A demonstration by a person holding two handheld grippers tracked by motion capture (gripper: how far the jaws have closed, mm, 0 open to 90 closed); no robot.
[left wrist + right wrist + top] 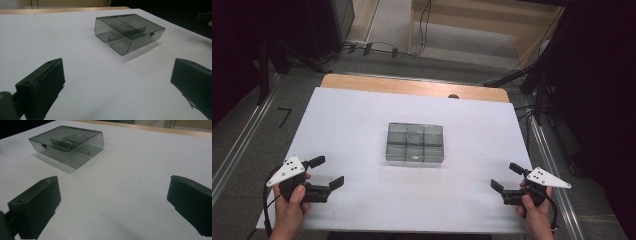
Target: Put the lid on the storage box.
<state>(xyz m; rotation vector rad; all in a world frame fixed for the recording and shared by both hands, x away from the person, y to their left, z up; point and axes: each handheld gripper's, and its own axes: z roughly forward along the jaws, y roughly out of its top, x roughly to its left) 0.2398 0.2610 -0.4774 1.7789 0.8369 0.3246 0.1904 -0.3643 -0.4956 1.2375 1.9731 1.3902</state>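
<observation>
While a lidded smoky-grey compartment box sits shut at the middle of the white table, the left gripper and right gripper wait wide open and empty at the near corners, seemingly poised to approach.

Whatever sits inside the smoky plastic box is too dim behind its tinted lid to name (a pale shape shows in one compartment). The bench's near edge and both forearms run off the bottom of the high view.
</observation>
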